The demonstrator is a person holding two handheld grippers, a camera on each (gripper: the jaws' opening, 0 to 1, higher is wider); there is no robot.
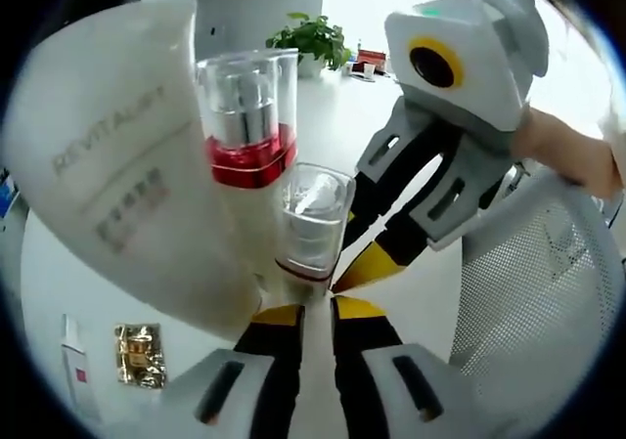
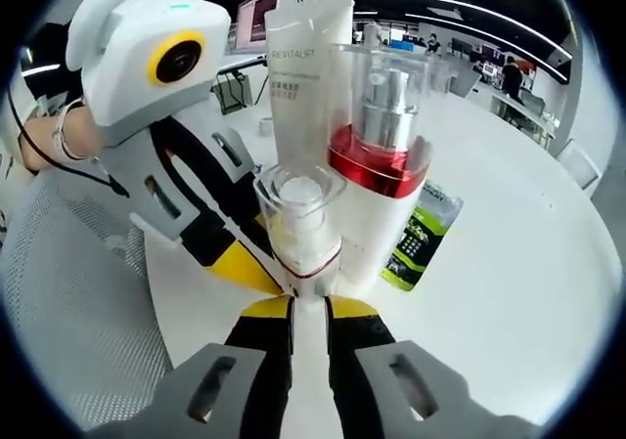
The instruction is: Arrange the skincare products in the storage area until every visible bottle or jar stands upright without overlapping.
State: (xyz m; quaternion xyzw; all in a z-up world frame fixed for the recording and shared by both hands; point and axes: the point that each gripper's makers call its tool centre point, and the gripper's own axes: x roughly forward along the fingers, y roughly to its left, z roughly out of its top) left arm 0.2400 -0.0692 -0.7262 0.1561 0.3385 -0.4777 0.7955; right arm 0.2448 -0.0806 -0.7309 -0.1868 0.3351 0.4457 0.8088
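Note:
A small clear-capped bottle (image 1: 311,226) (image 2: 299,226) with a thin red ring stands upright where both grippers meet. In the right gripper view my right gripper (image 2: 309,307) has its jaws drawn close around the bottle's base. My left gripper (image 1: 318,312) holds its jaws just as narrow at the same base, slightly off to one side, and whether it grips is unclear. Right behind stand a taller clear-capped pump bottle (image 1: 245,116) (image 2: 381,131) with a red band and a big white tube (image 1: 108,165) (image 2: 305,67), both upright.
A white mesh basket (image 1: 548,292) (image 2: 68,292) lies beside the grippers. On the white table are a gold sachet (image 1: 140,354), a small white box (image 1: 73,361) and a green-and-black sachet (image 2: 421,239). A potted plant (image 1: 313,36) stands far back.

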